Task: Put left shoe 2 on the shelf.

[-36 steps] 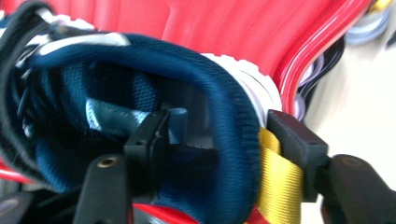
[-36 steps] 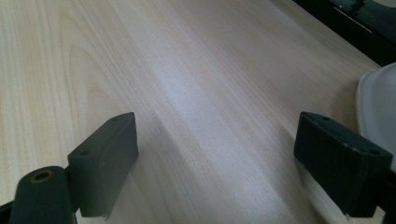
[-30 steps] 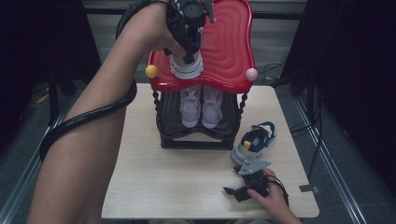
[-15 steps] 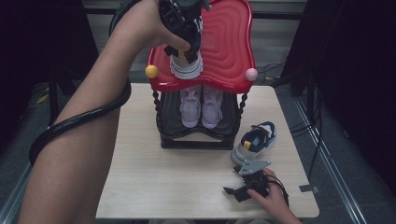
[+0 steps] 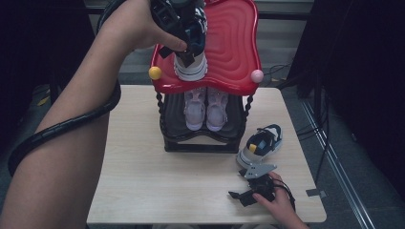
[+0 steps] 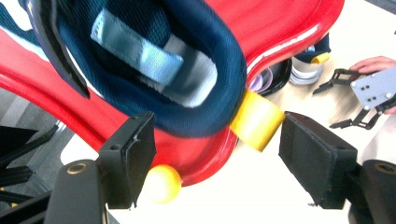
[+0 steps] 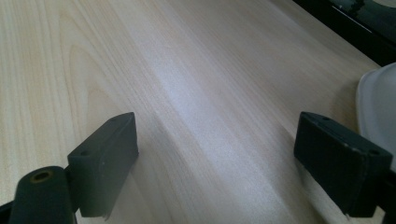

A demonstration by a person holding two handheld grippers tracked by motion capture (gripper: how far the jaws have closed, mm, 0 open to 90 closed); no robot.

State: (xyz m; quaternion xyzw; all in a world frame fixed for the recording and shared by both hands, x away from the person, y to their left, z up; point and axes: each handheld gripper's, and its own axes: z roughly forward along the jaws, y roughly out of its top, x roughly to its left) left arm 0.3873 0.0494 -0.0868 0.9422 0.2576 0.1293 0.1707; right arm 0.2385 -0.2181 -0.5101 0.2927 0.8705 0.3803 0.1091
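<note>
Right claw (image 5: 240, 194) is seen nearest, resting on the wooden surface (image 5: 143, 176) in front of the shoe rack (image 5: 203, 138), jaws spread wide, nothing between them. Second navy sneaker (image 5: 260, 143) lies just right of the rack's base, touching nothing but the surface, closest to the right claw. On the rack's lower shelf a pale pair (image 5: 206, 107) is parked, toes forward. Up on the rack's red top tray (image 5: 234, 52) a navy-and-white sneaker (image 5: 191, 64) sits at the front left edge, long axis running front to back. Left claw (image 6: 217, 154) is held above its heel collar (jaws have just been opening), pads clear of the shoe, released as judged.
</note>
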